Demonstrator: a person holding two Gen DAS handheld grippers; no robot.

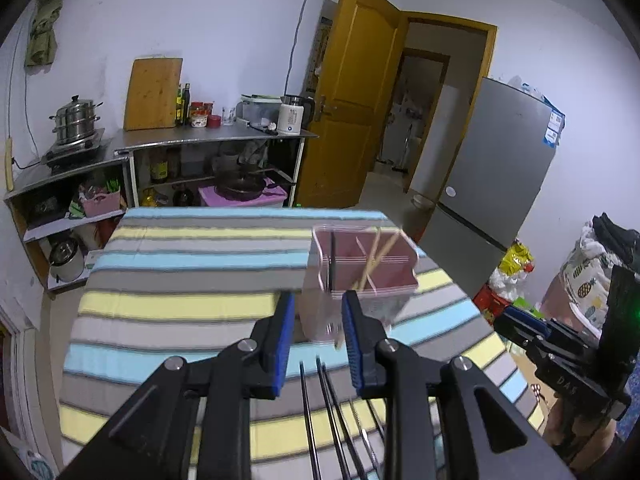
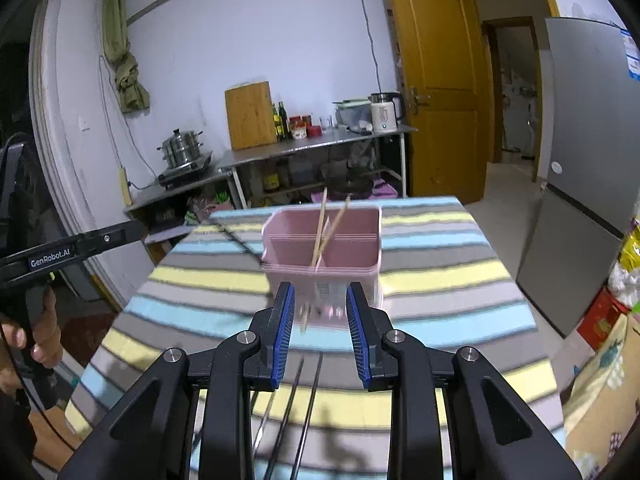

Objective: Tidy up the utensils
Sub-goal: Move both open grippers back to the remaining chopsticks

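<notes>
A striped tablecloth (image 2: 440, 276) carries a pink utensil holder (image 2: 324, 256) and dark chopsticks (image 2: 308, 400)

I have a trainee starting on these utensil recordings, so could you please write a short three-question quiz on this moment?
1. True or false: the wooden chopsticks already stand in the pink holder.
2. What lies on the striped cloth just ahead of both grippers? A) dark chopsticks B) plates C) cups
3. Is anything between the pads of the left gripper or the right gripper?

Key
1. True.
2. A: the dark chopsticks lie flat, not yet in the holder.
3. No, both are open with nothing held.
</notes>
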